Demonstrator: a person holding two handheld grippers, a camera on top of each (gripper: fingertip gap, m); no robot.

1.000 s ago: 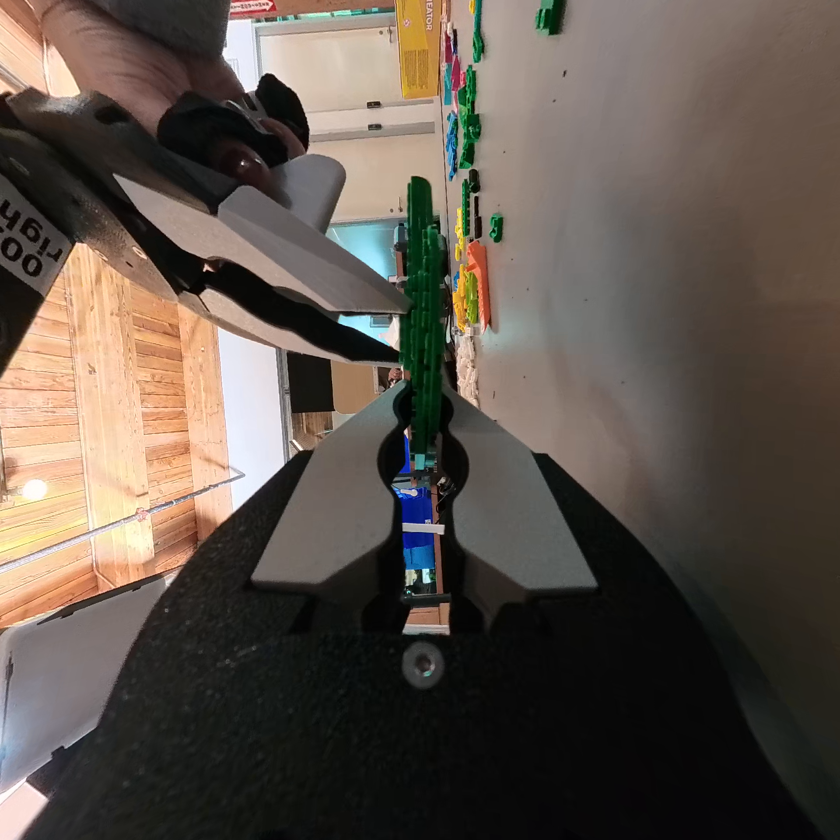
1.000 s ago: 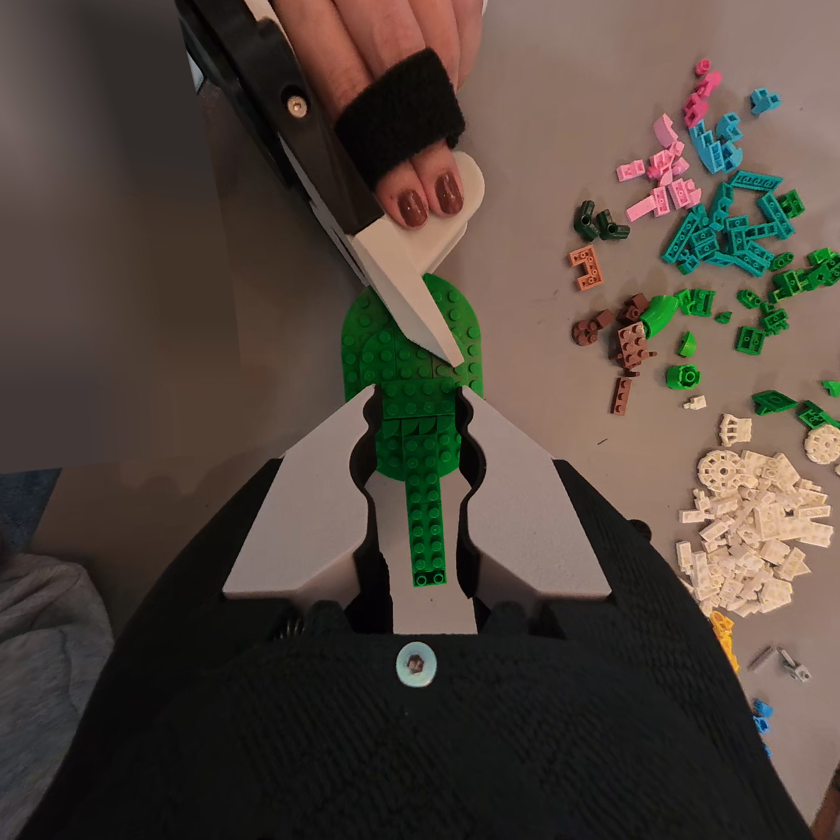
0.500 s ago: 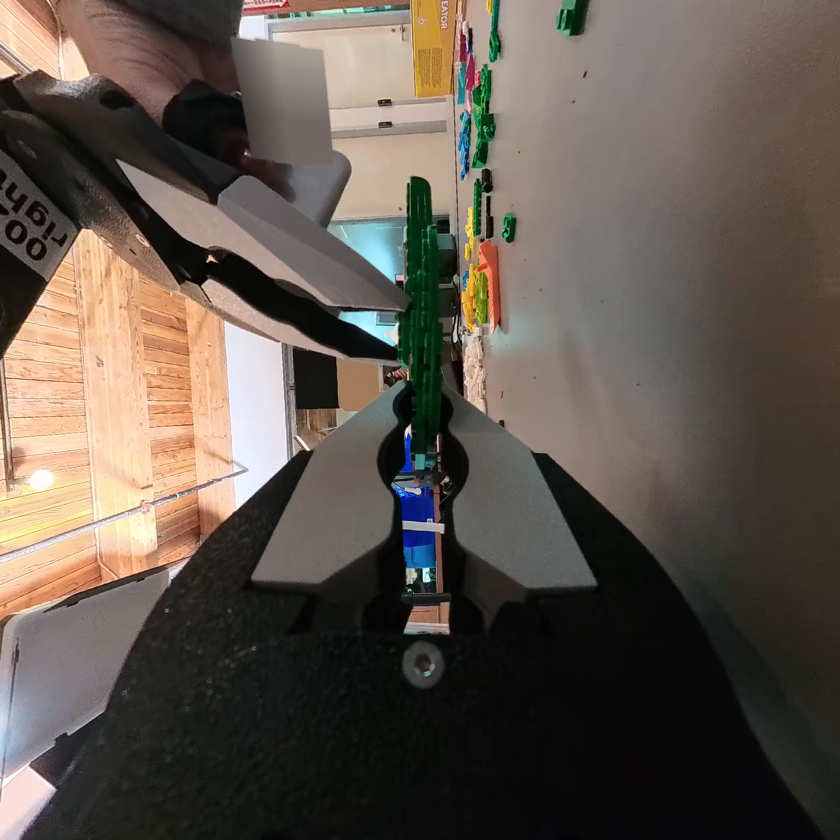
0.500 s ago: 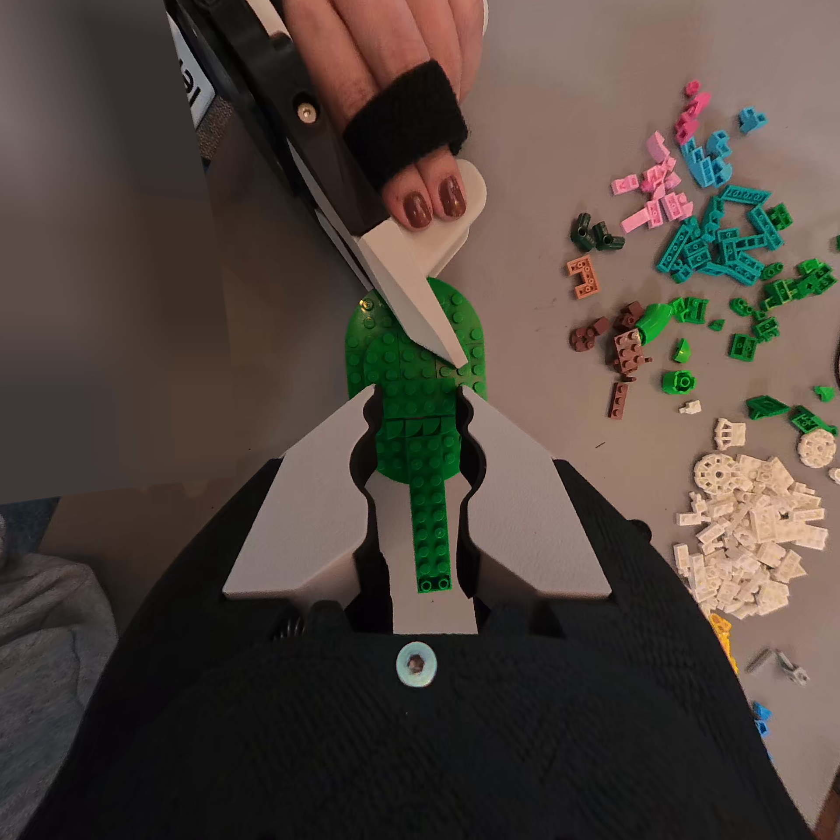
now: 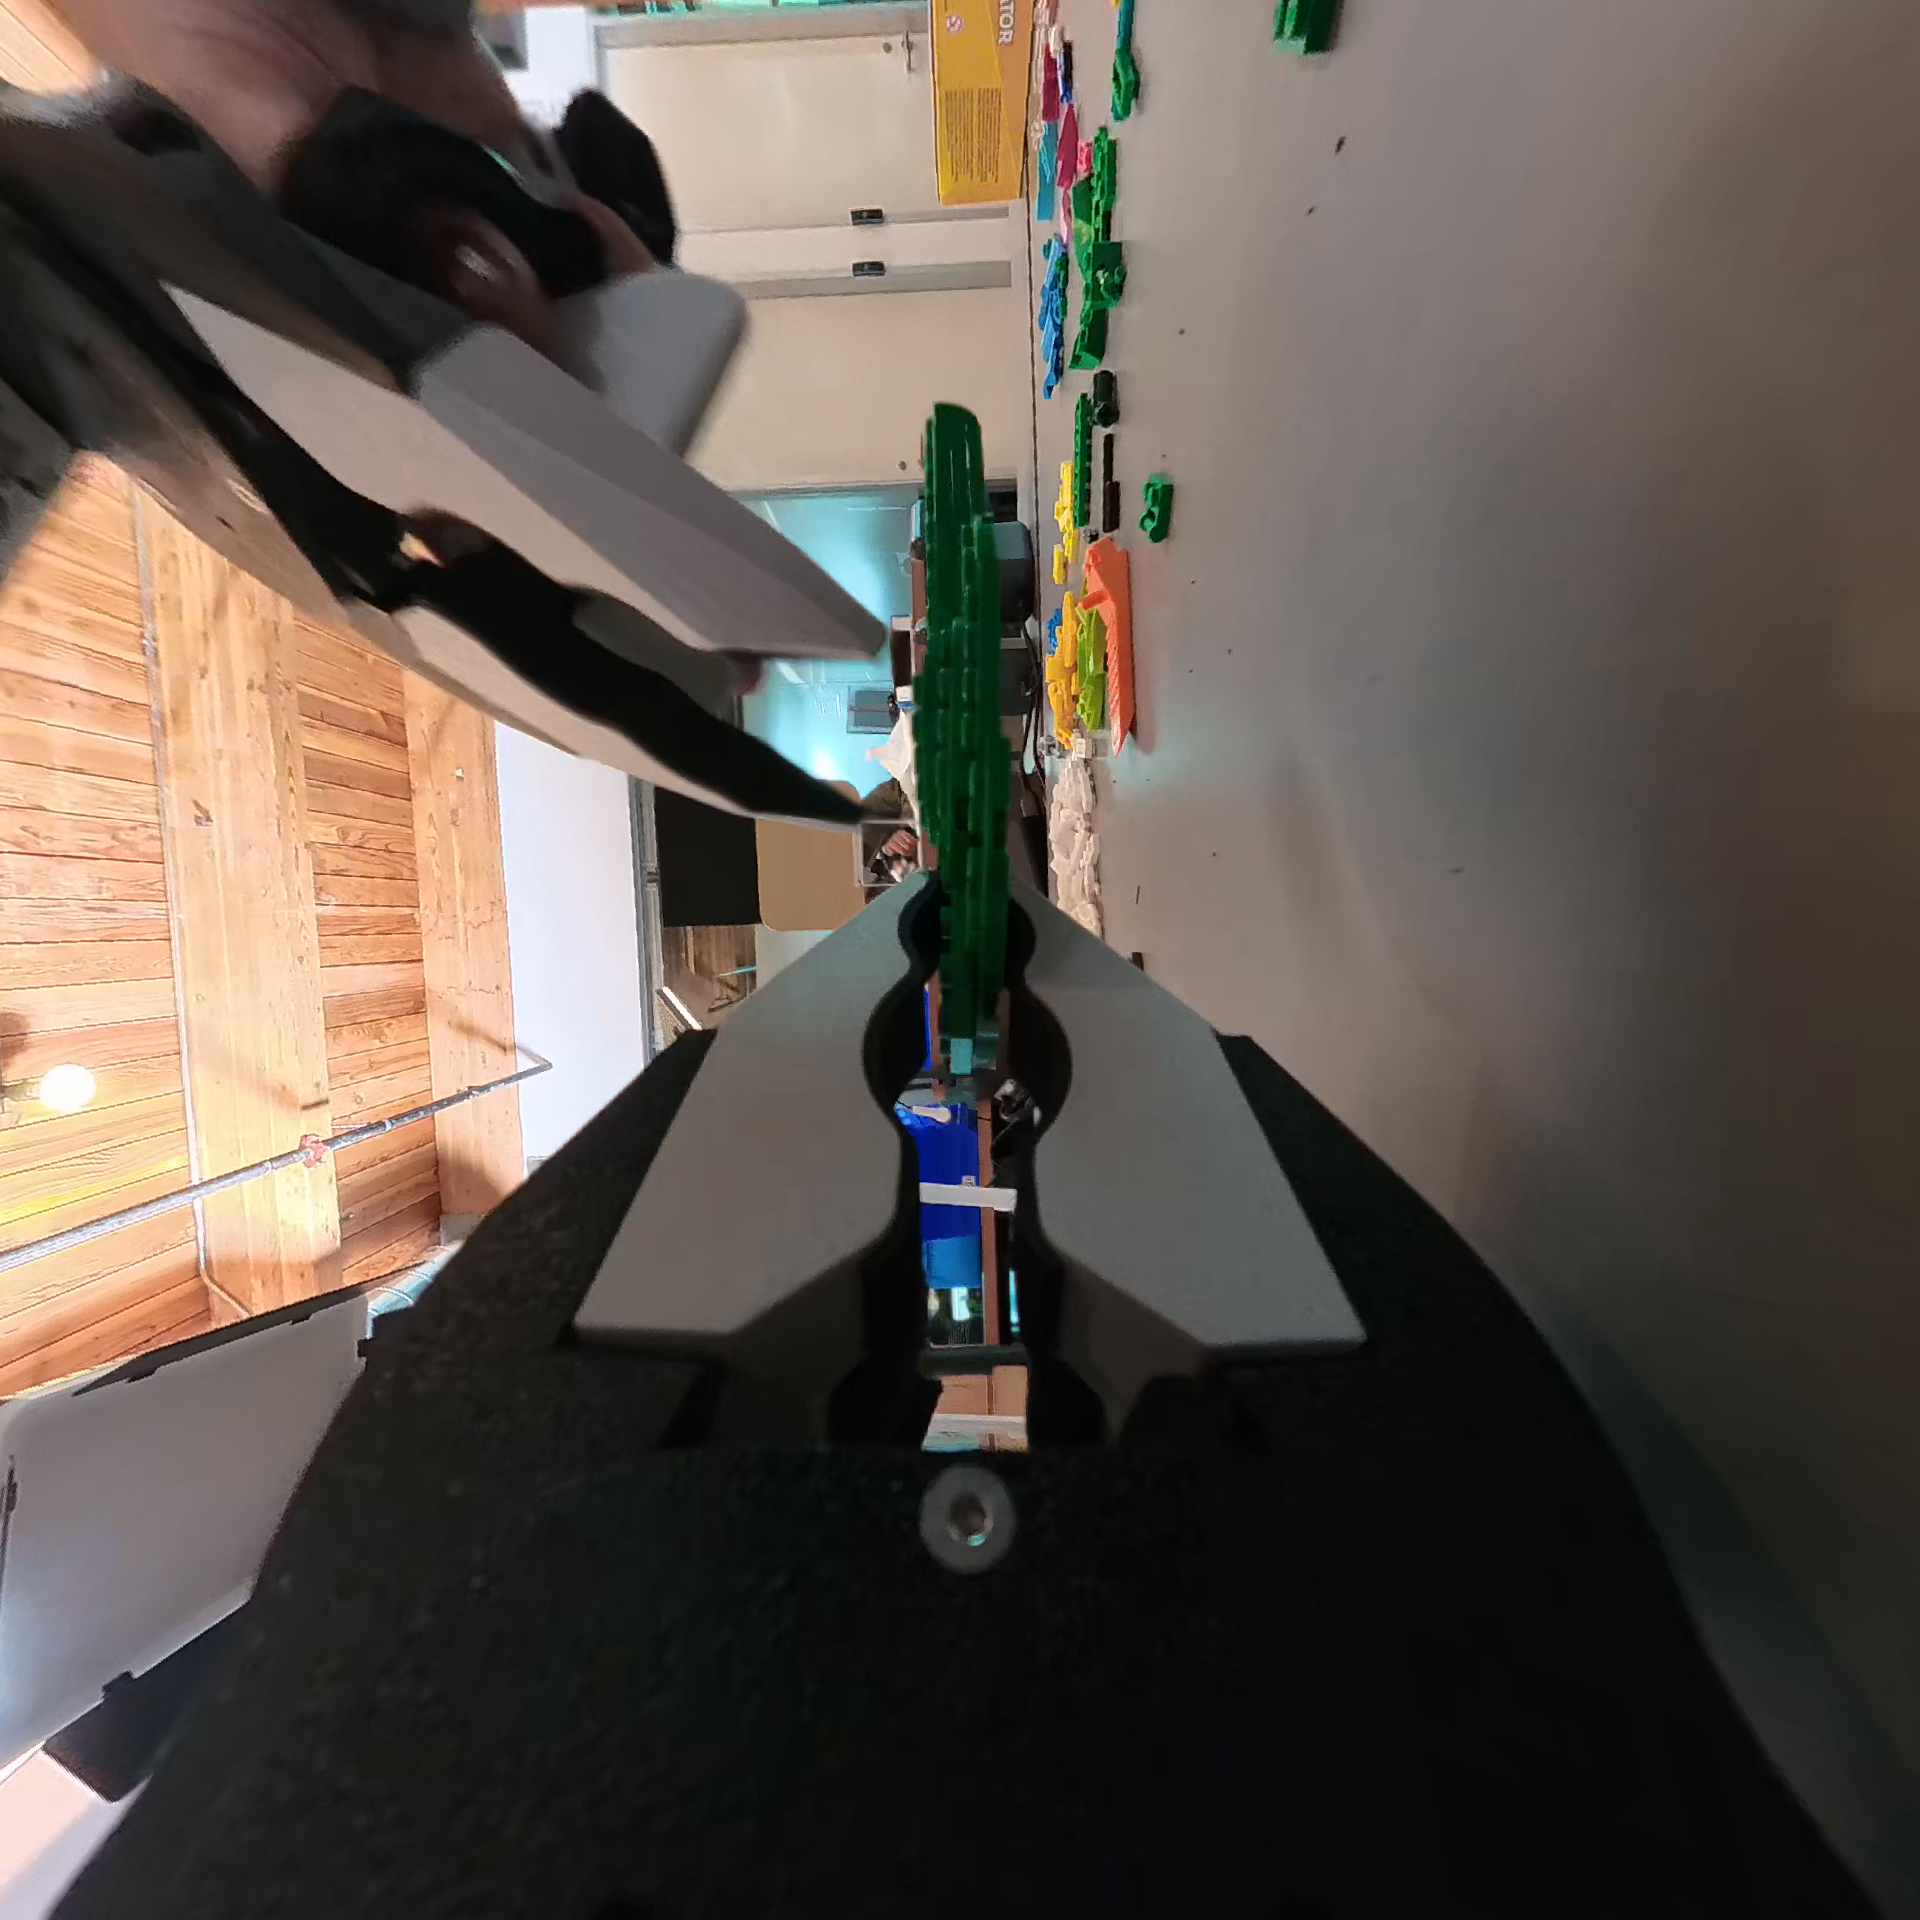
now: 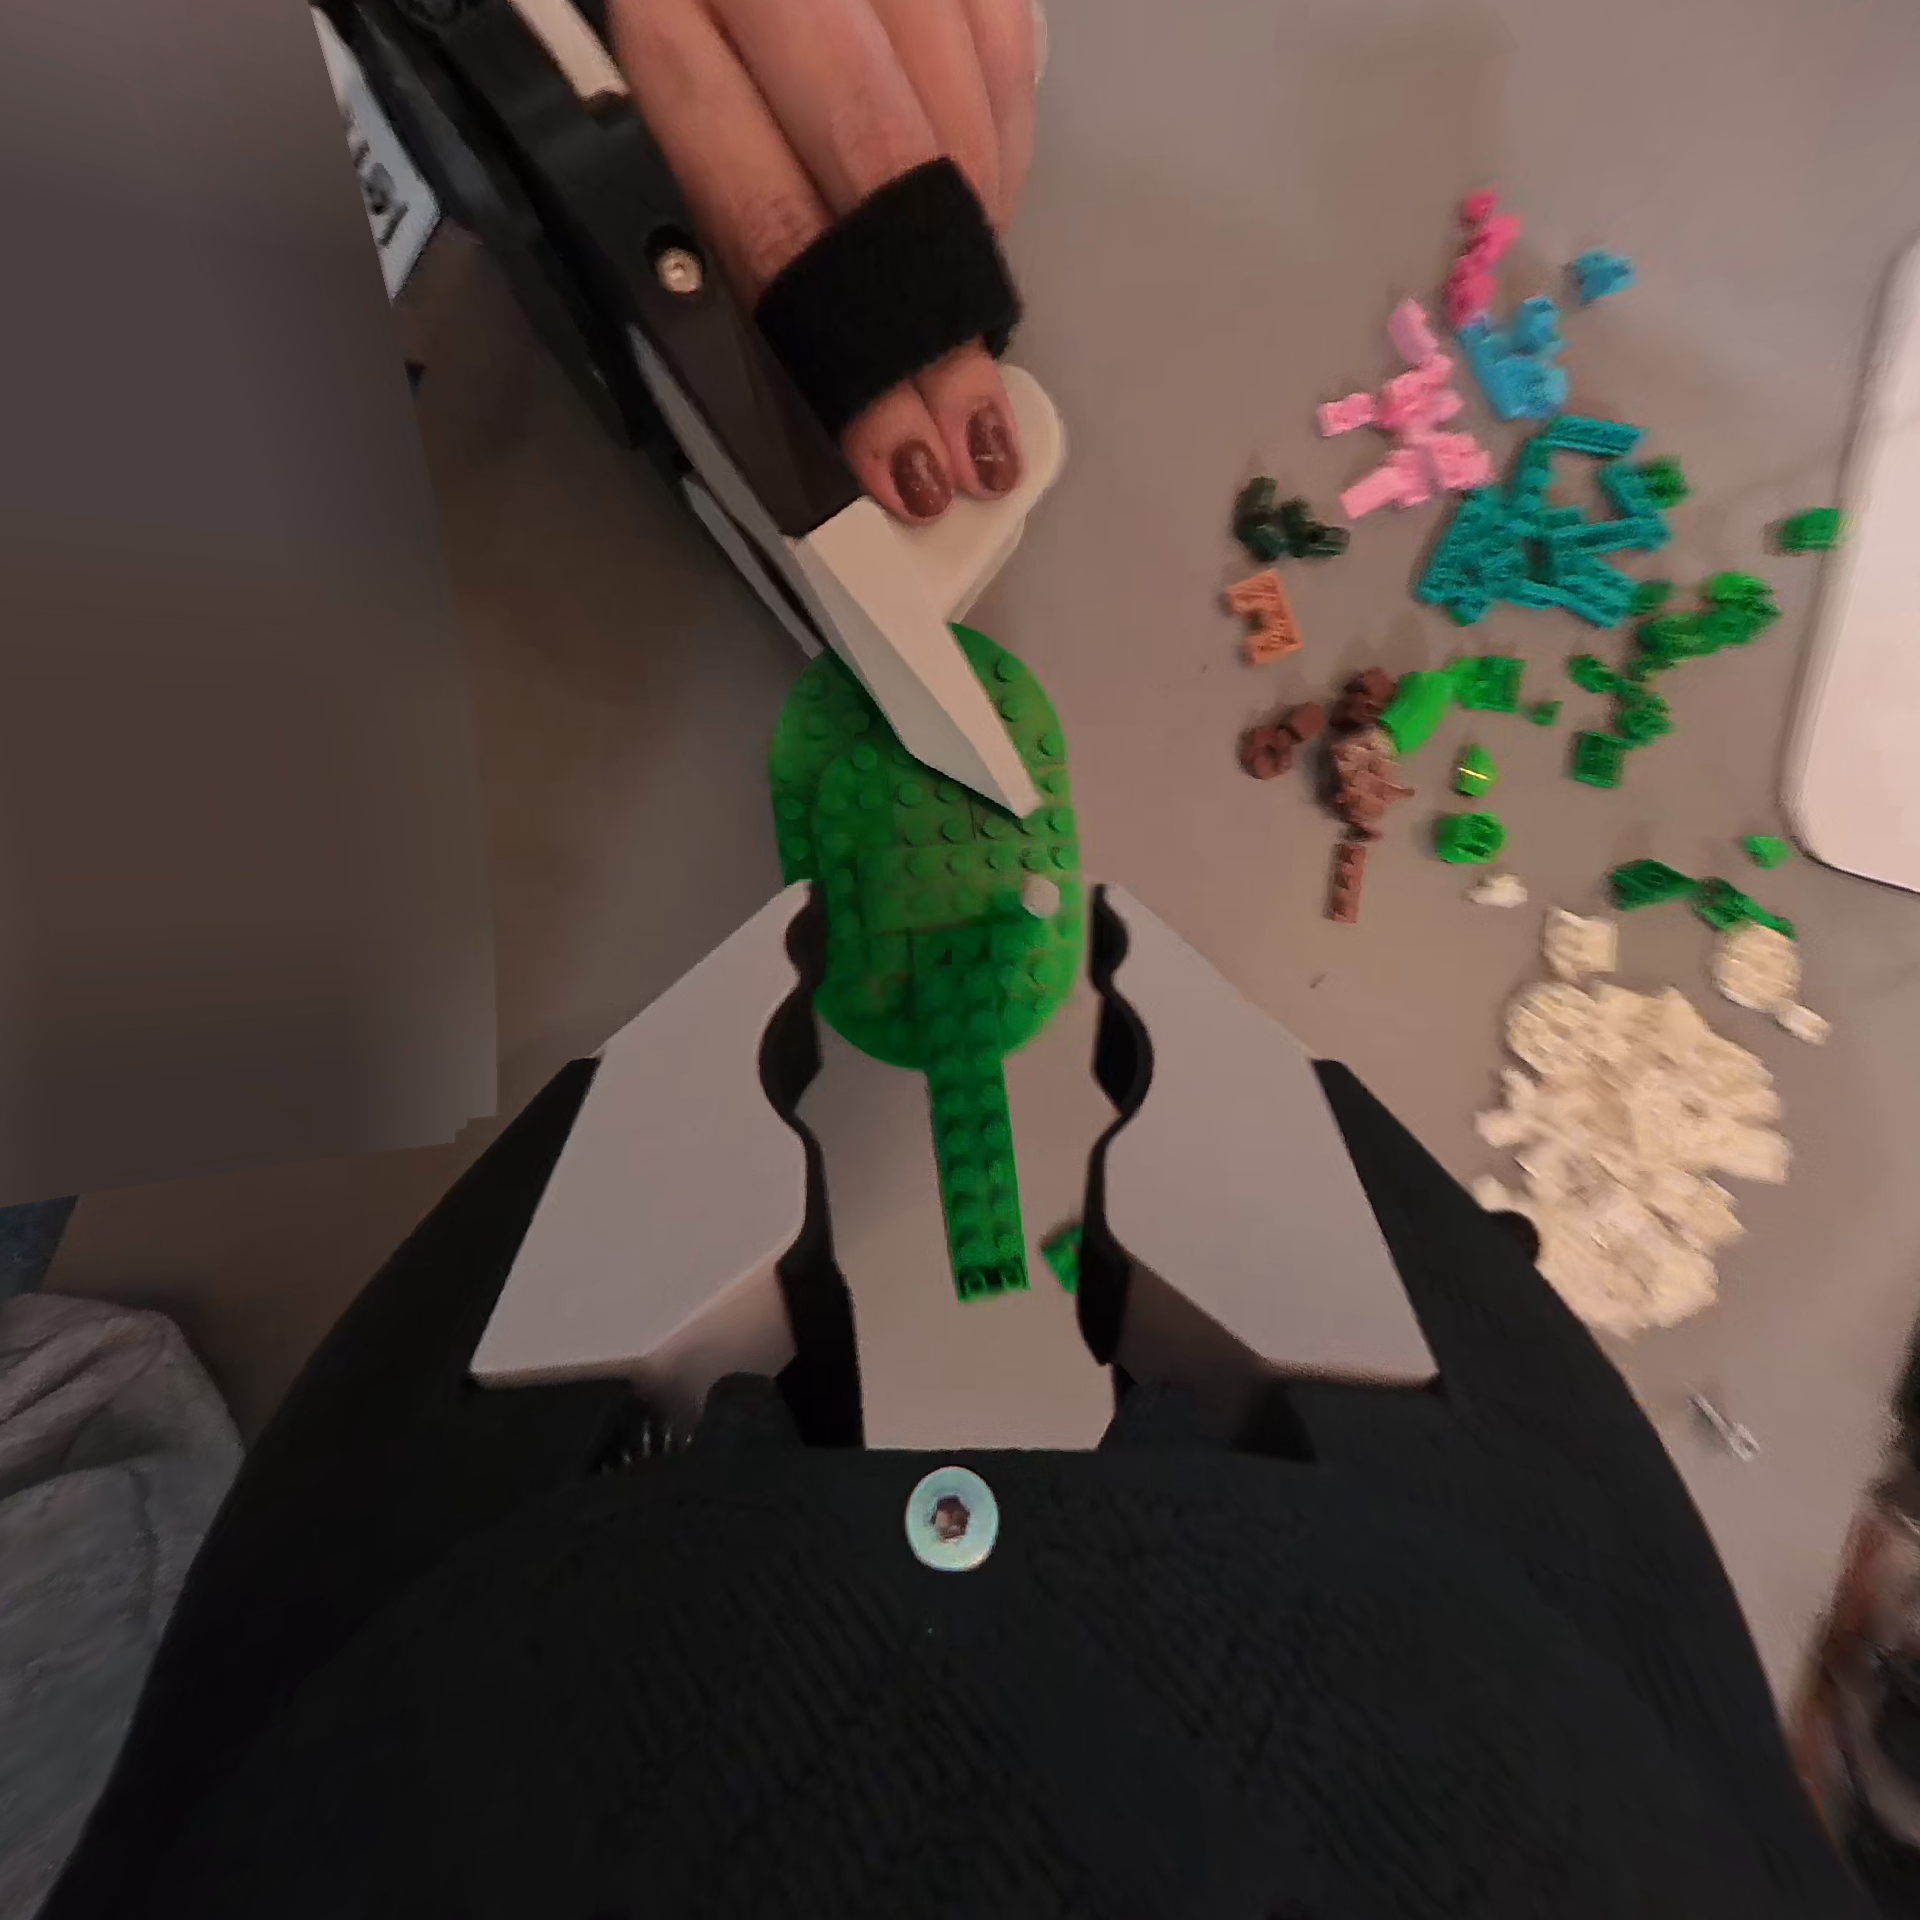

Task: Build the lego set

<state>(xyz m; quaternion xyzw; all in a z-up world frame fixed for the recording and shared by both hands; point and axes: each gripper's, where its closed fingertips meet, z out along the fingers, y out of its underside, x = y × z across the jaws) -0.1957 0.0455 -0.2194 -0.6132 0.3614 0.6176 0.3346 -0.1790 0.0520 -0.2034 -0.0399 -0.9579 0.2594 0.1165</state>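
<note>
Green brick assembly (image 6: 930, 862): a rounded oval plate built of stacked studded pieces with a narrow strip running off one end. It sits off the grey table (image 6: 1195, 260), held edge-on by the left gripper (image 5: 971, 914), whose two fingers pinch the plate's thin edges, pads pressed to either face.

Right gripper (image 6: 948, 904): fingers spread wide on either side of the oval, a visible gap between each pad and the plate; not gripping. The strip end lies between the two fingers, toward the palm. A small white round dot (image 6: 1039, 896) shows on the plate near the right-hand fingertip.

In the right wrist view the left gripper's pale fingertip lies across the upper part of the oval, with a person's hand (image 6: 831, 208) and a black finger strap (image 6: 883, 286) behind it.

On the table to the side: loose bricks in piles, white (image 6: 1631, 1122), teal (image 6: 1527, 540), pink (image 6: 1423, 416), brown (image 6: 1351, 758) and green (image 6: 1662, 644). Much is motion-blurred.
</note>
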